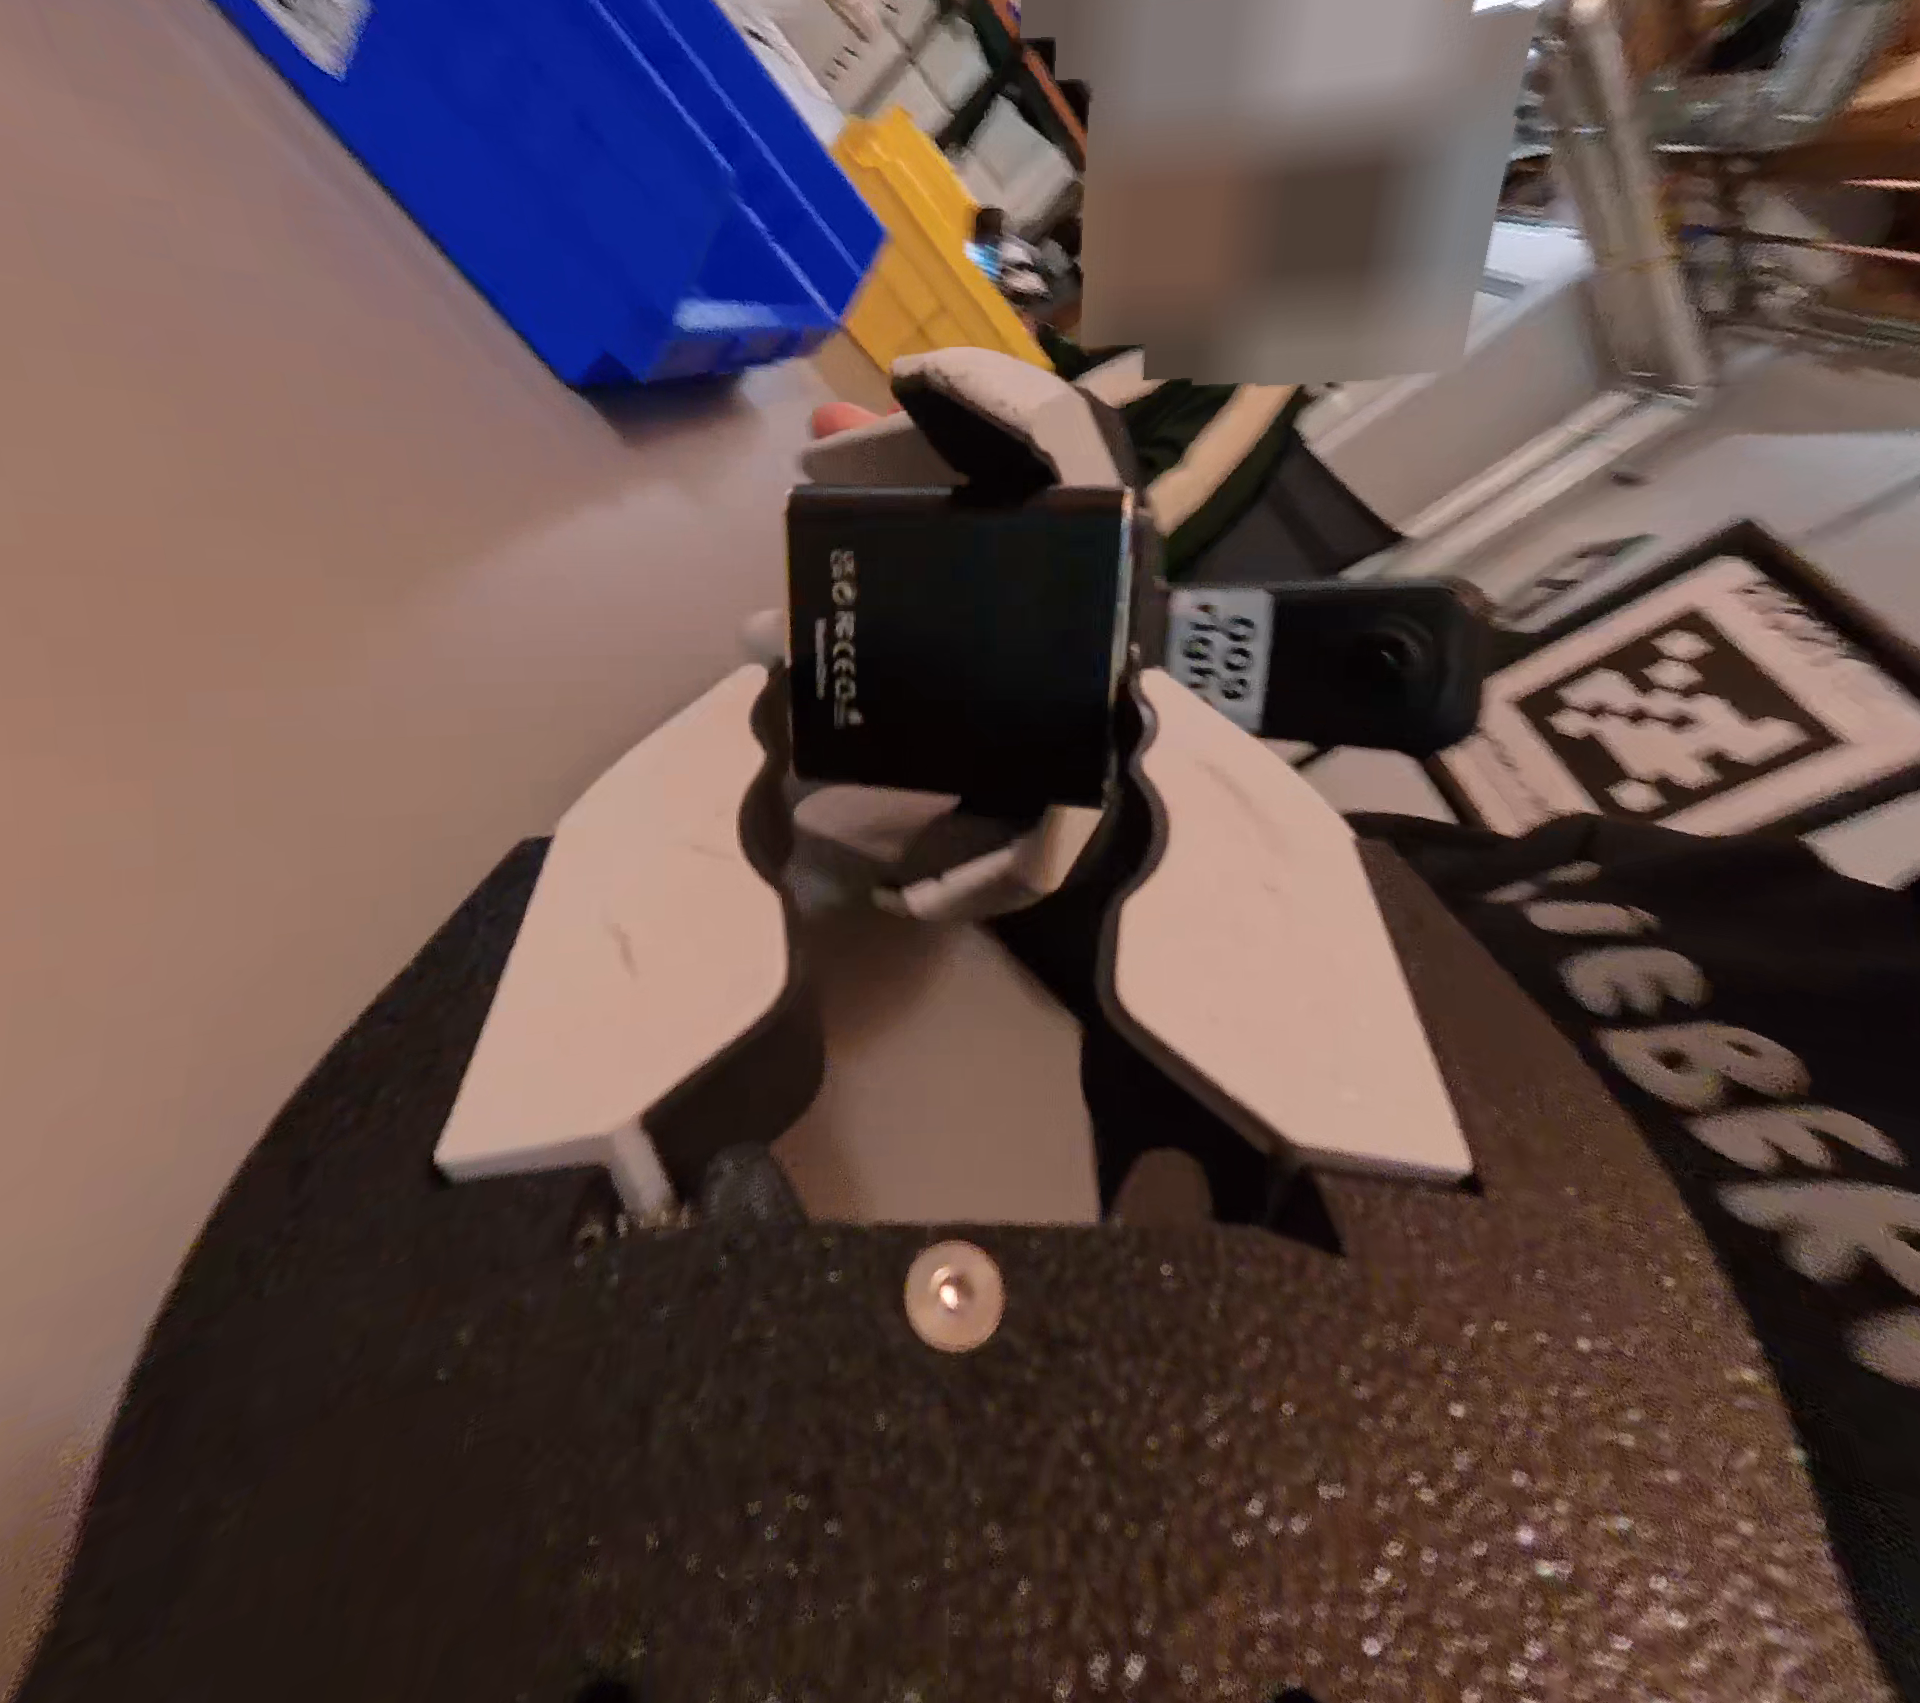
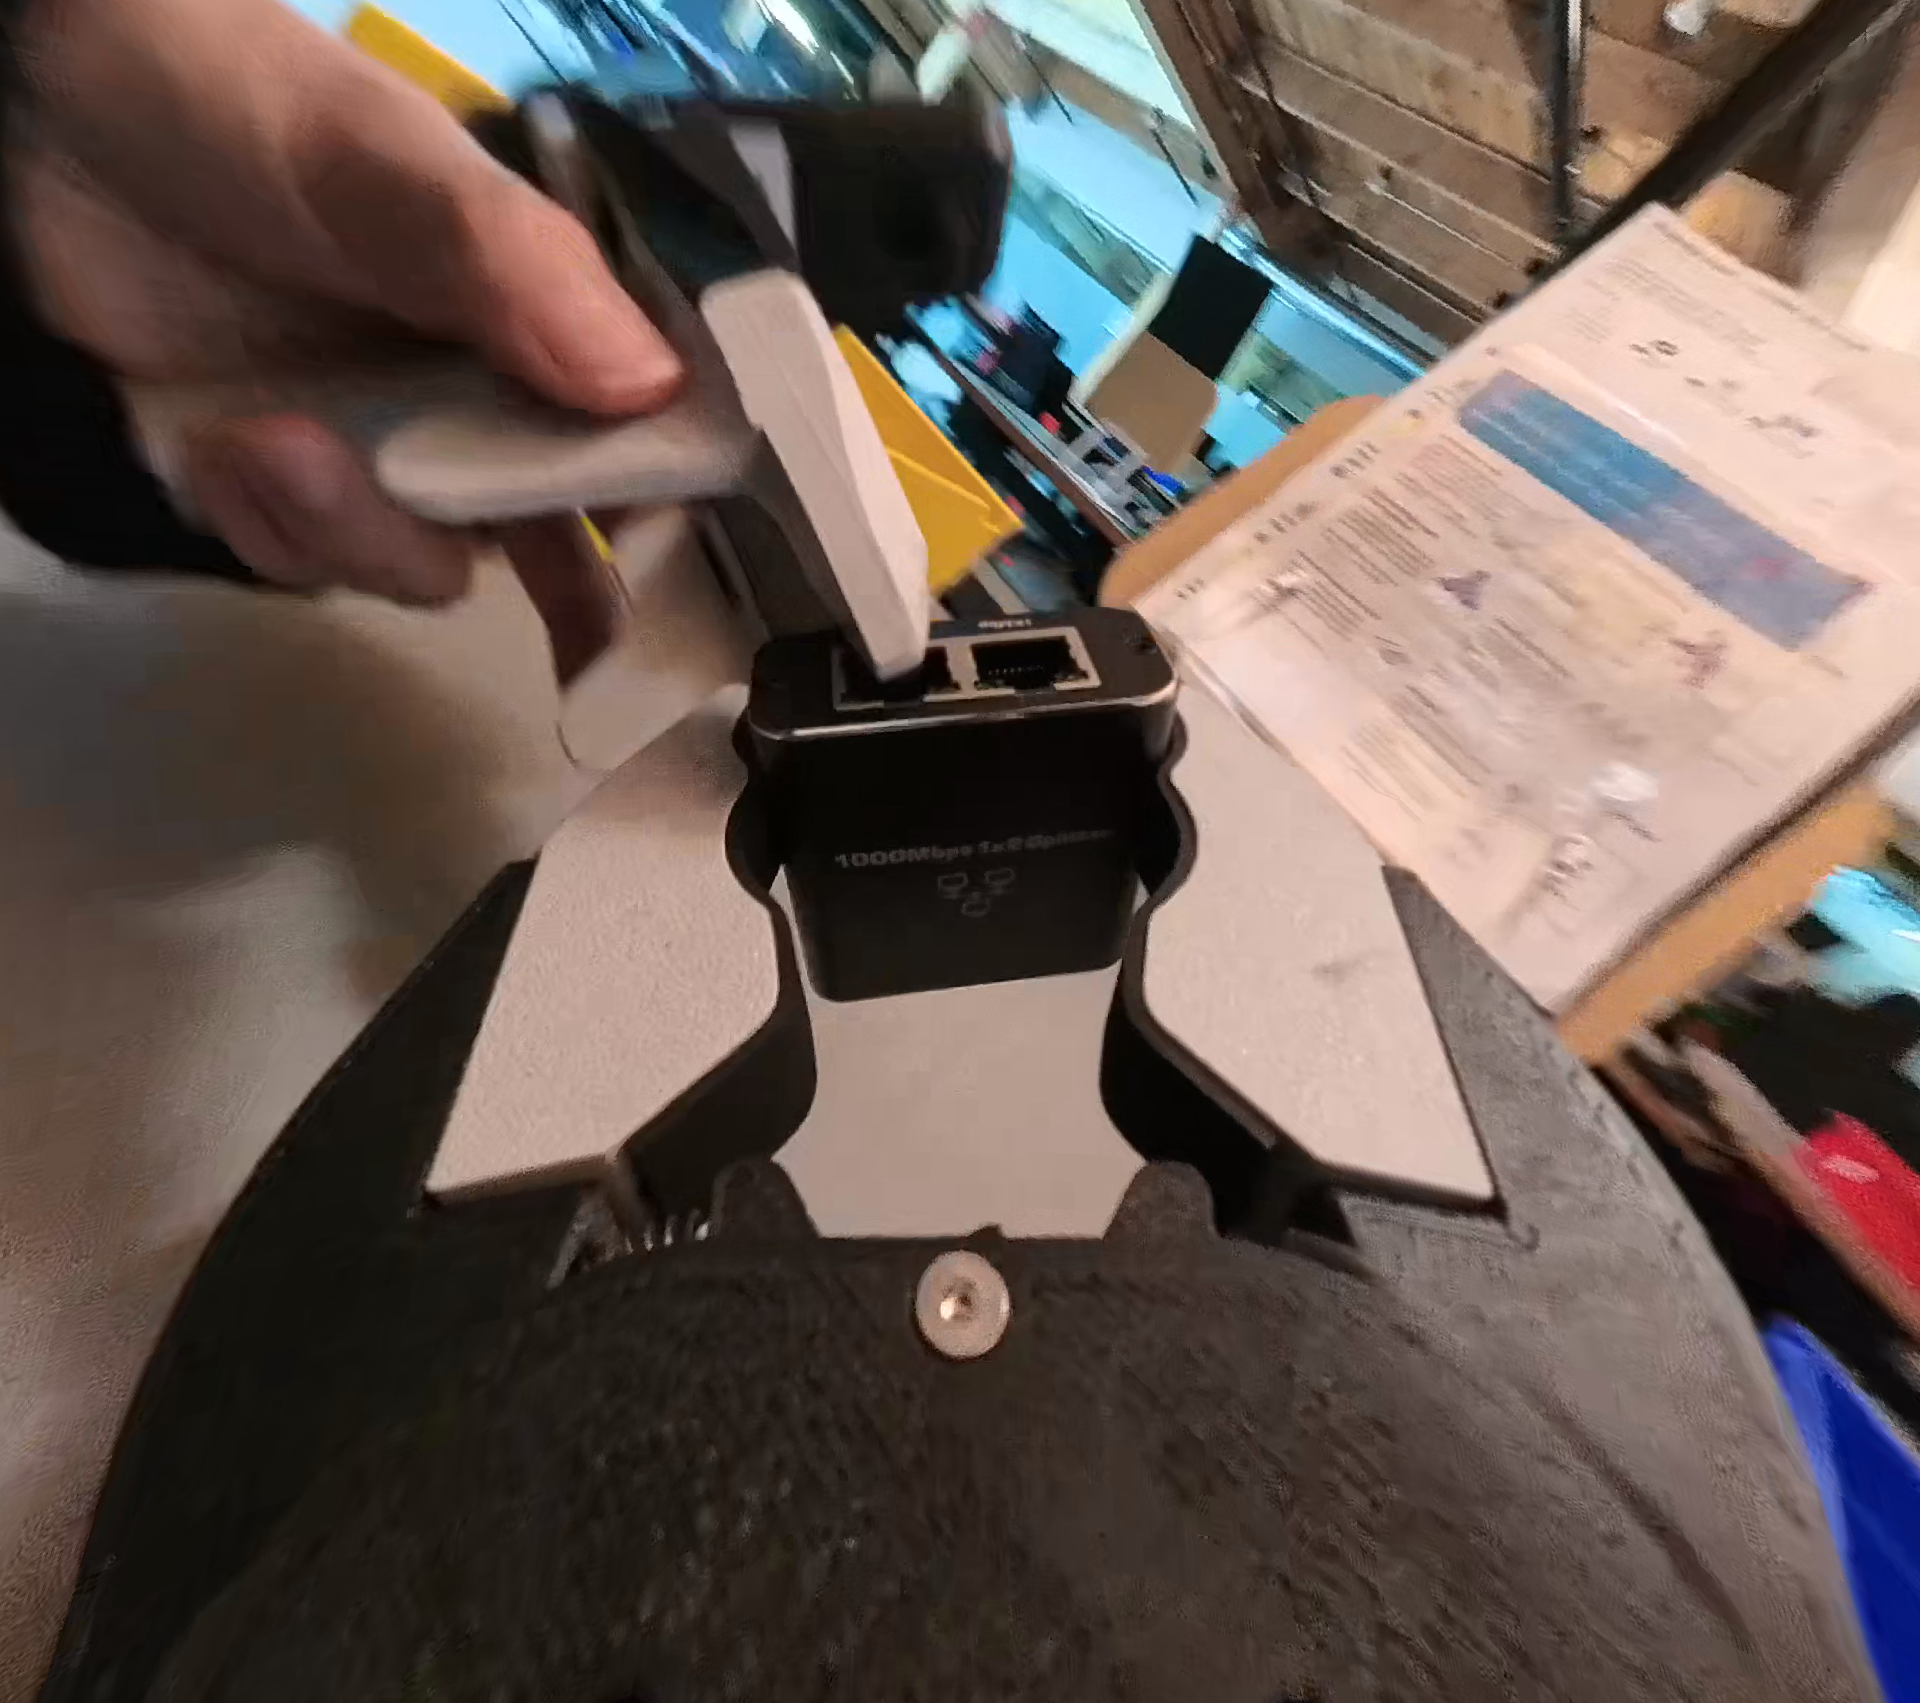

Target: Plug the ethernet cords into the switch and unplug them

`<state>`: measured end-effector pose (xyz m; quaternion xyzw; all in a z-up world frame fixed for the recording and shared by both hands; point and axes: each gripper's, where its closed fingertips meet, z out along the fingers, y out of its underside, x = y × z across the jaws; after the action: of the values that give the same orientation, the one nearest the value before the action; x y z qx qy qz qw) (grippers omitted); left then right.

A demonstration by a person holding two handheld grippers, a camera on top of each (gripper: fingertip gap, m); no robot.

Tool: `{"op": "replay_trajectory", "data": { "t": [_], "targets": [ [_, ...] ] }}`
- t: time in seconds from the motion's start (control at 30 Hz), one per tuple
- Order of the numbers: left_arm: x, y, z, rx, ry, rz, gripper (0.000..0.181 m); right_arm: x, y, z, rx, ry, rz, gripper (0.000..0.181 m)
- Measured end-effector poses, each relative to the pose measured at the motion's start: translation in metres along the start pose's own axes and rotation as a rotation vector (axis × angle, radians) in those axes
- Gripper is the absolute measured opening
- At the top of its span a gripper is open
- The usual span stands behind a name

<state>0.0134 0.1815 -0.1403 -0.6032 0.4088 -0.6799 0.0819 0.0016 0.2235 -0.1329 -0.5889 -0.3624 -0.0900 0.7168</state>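
The switch [image 2: 966, 884] is a small black box, held clear of the table. Its port end faces away from me, and the right port [image 2: 1034, 664] is empty. My right gripper [image 2: 961, 822] is shut on its two long sides. My left gripper [image 1: 951, 697] comes in crosswise and its fingertips press on the two ends of the switch [image 1: 935, 645]. One of its fingers [image 2: 821, 469] rests on the left port. The right gripper's fingers [image 1: 997, 406] show above and below the box in the left wrist view. No ethernet cord is in view.
A blue bin [image 1: 468, 95] and a yellow bin [image 1: 925, 240] stand on the grey table [image 1: 260, 562]. A black-and-white marker sheet [image 1: 1683, 697] and a black cloth [image 1: 1714, 1082] lie to the right. Printed sheets [image 2: 1558, 593] lie on a board. A hand [image 2: 312, 199] grips the left gripper's handle.
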Motion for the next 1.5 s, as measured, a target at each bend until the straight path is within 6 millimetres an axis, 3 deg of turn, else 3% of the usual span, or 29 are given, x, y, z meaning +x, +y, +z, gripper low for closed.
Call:
{"op": "replay_trajectory", "data": {
  "t": [0.03,0.1,0.23,0.43,0.6,0.8,0.93,1.1,1.3,1.5],
  "targets": [
    [-0.004,-0.004,-0.005,0.027,-0.067,0.046,0.054,0.005,0.006,0.0,-0.047,0.038,-0.046,0.068],
    [-0.012,-0.013,-0.017,0.063,-0.26,0.185,0.056,0.012,0.017,-0.001,-0.126,0.079,-0.111,0.068],
    [-0.016,-0.019,-0.027,0.025,-0.595,0.432,0.08,0.018,0.032,-0.002,-0.229,0.116,-0.212,0.067],
    [-0.014,-0.003,-0.005,-0.001,-0.601,0.414,0.058,-0.001,0.027,0.003,-0.243,0.062,-0.342,0.067],
    [-0.018,0.009,0.0,-0.074,-0.639,0.467,0.034,-0.01,0.019,0.002,-0.187,0.022,-0.309,0.067],
    [-0.011,0.016,0.001,-0.05,-0.524,0.374,0.025,-0.019,0.005,-0.005,-0.041,-0.055,-0.226,0.071],
    [0.003,0.017,-0.005,0.021,-0.334,0.228,0.024,-0.022,-0.024,-0.015,0.178,-0.116,-0.033,0.08],
    [0.028,0.013,-0.013,0.023,-0.091,0.015,0.024,-0.019,-0.034,-0.022,0.292,-0.182,0.183,0.099],
    [0.04,0.018,-0.005,-0.027,0.063,-0.15,0.024,-0.024,-0.041,-0.025,0.334,-0.233,0.233,0.092],
    [0.041,0.019,-0.003,-0.024,0.057,-0.189,0.024,-0.024,-0.039,-0.026,0.328,-0.243,0.229,0.085]
  ]
}}
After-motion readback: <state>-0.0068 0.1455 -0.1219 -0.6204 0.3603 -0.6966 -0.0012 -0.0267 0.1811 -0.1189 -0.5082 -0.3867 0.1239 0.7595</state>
